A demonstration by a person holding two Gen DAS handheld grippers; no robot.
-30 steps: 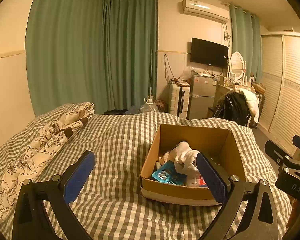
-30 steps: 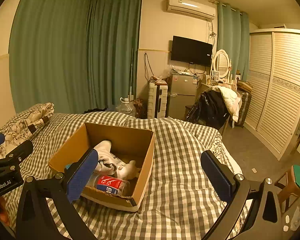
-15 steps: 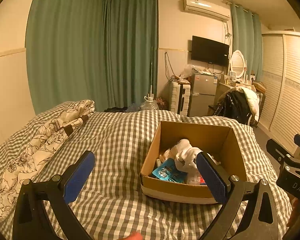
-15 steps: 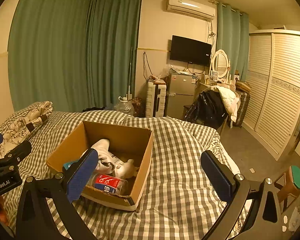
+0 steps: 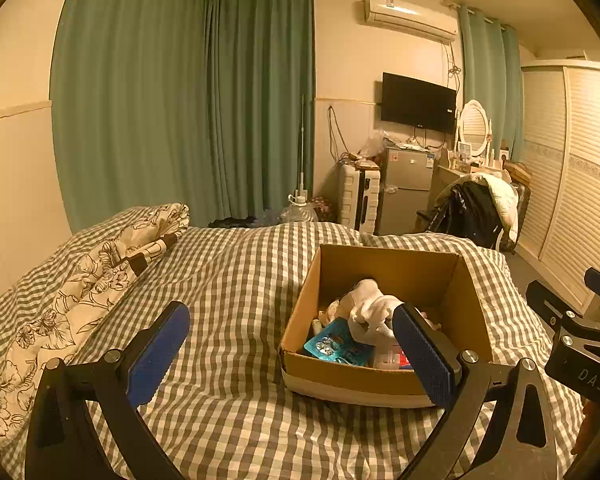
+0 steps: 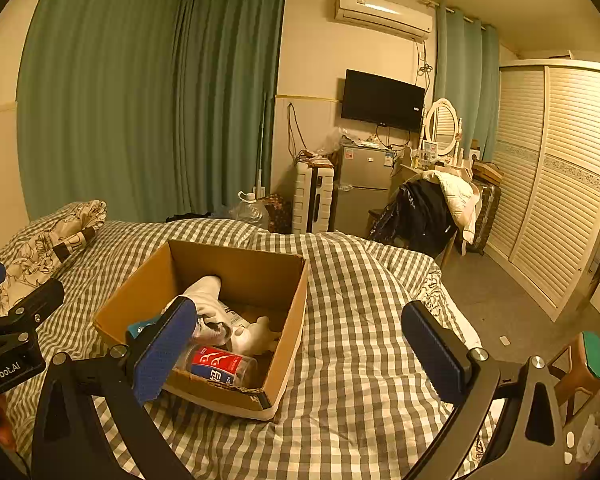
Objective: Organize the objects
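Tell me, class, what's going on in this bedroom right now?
A person holds two grippers above a bed with a checked cover. Both the left gripper and the right gripper are open and hold nothing. A cardboard box sits on the bed. It holds white cloth, a blue packet and a clear container with a red label. Nothing is being gripped; the tidying looks either paused or about to begin.

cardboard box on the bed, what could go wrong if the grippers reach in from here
1. The box sits on a soft, rumpled duvet, so a push on its wall may tip or slide it.
2. The clear bottle lies on its side and may roll from the pads.
3. The white cloth drapes over other items, so a grab could drag those along.
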